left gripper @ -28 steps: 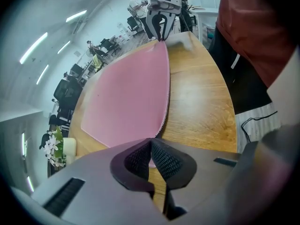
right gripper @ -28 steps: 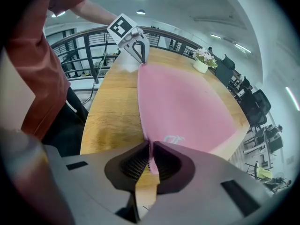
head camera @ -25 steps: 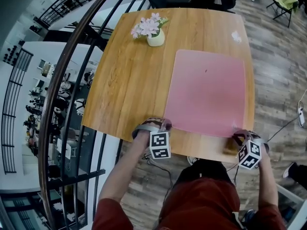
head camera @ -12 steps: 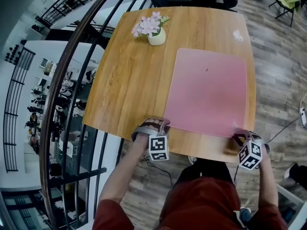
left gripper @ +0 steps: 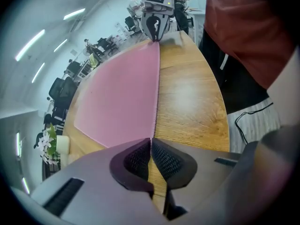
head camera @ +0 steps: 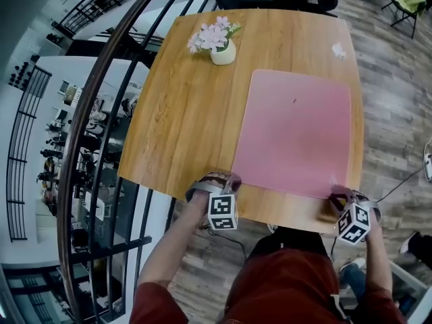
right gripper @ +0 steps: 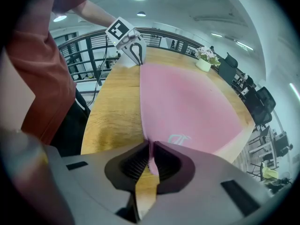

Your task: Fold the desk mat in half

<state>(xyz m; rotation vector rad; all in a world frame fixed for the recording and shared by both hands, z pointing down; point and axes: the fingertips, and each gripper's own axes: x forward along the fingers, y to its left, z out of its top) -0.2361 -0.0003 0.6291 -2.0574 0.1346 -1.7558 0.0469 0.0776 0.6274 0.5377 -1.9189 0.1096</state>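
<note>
Right hand-held gripper (right gripper: 151,159) angled steeply down, pinching desk mat (head camera: 293,130) corner

- Desk mat (head camera: 293,133): pink, with a smooth, matt face. It is thin and soft enough to bend where it is pinched. In the left gripper view its edge shows a fine, toothed line like stitching.
- Counter (head camera: 182,113): warm brown wood with long grain and a satin finish that catches soft glare.
- Vase (head camera: 223,54): smooth and cream; whether it is ceramic or plastic cannot be told.
- Floor (head camera: 398,93): grey-brown, wood-look planks with a dull finish.
- Railing (head camera: 101,100): dark metal bars, with a slight sheen on the curved top rail.
- Right gripper (right gripper: 150,153): a grey, matt body that looks like plastic. Its fingers (right gripper: 166,165) are dark, with rough ribbed faces.
- Marker cube (head camera: 354,223): matt white faces with black print.
- Person's clothing (head camera: 283,289): dark red matt cloth.
</note>
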